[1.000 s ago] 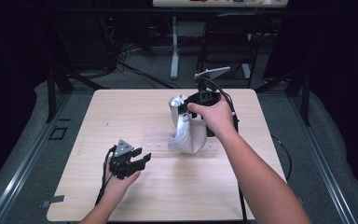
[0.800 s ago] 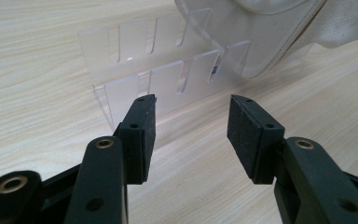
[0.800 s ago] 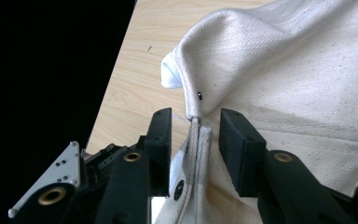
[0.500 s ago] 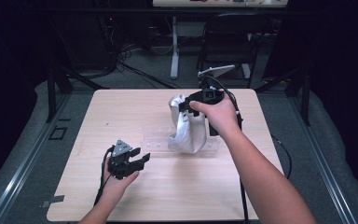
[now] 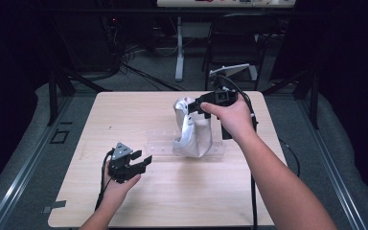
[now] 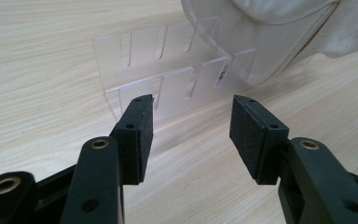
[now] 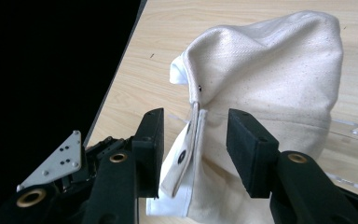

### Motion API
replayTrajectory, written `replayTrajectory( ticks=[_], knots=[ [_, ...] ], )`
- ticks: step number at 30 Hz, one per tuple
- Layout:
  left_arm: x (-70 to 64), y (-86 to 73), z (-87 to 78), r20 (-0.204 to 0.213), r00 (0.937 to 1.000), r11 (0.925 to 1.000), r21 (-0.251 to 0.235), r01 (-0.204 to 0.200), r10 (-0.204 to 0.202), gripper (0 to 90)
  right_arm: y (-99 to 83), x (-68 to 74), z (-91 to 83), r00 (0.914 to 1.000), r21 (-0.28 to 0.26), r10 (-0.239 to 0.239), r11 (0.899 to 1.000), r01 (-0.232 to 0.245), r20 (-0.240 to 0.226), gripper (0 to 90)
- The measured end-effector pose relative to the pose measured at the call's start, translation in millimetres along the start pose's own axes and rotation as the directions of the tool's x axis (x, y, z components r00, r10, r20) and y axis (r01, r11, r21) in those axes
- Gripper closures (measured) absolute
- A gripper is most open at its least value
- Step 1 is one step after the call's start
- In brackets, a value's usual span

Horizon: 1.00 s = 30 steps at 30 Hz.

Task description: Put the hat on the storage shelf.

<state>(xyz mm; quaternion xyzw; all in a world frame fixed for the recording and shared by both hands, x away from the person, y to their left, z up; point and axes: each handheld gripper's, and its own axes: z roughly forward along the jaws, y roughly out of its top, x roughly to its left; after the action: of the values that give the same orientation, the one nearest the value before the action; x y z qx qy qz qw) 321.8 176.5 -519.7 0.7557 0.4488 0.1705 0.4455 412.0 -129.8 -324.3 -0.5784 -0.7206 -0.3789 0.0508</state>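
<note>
A: Item one?

B: White cloth cap [image 5: 190, 129], standing brim-down in a clear slotted acrylic rack [image 5: 155, 142], right of centre on the wooden surface [image 5: 124, 115]. In the right gripper view its back strap and seam [image 7: 193, 135] hang upright between the jaws.

A: Item two, the right gripper?

B: Right gripper [image 5: 195, 108], held at the cap's upper edge. Jaws parted, one pad on either side of the strap, neither seen pressing it. Released, nothing grasped.

A: Item three?

B: Left gripper [image 5: 143, 162], low over the surface, near the rack's free end and apart from it. Jaws spread wide, empty. In the left gripper view the rack's slots [image 6: 168, 70] lie just ahead, the cap's brim [image 6: 265, 51] seated further along.

A: Step in hand, by your reading?

B: Taking hold of the cap by the strap so as to lift it from the rack. A judgement only.

A: How to do it well?

B: Centre the strap's doubled edge between the pads and close on it, not on loose crown fabric, which would probably slip or bunch. Lift along the line of the slot so the brim doesn't catch. The rack looks light; it may ride up with the cap, so the left jaws could pin its free end first.
</note>
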Motion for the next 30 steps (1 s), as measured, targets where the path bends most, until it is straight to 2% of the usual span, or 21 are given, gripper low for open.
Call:
replayTrajectory(
  ticks=[7,16,30],
  knots=[
    [2.8,0.7,-2.2,-0.007,0.9999,0.9999,-0.010,0.007,-0.007,49.3,-12.1,-4.9,-16.9,0.9992,-0.031,-0.037,0.999,0.037,-0.016,54.9],
    [5.4,0.5,-3.3,-0.011,0.9997,0.9997,-0.012,0.022,-0.023,49.2,-30.2,-17.7,-36.5,0.9987,-0.058,-0.043,0.997,0.042,-0.028,55.4],
    [7.2,-0.1,-3.6,-0.017,0.9996,0.9996,-0.013,0.024,-0.024,49.1,-60.7,-34.1,-51.0,0.9974,-0.090,-0.061,0.994,0.057,-0.039,54.1]
  ],
)
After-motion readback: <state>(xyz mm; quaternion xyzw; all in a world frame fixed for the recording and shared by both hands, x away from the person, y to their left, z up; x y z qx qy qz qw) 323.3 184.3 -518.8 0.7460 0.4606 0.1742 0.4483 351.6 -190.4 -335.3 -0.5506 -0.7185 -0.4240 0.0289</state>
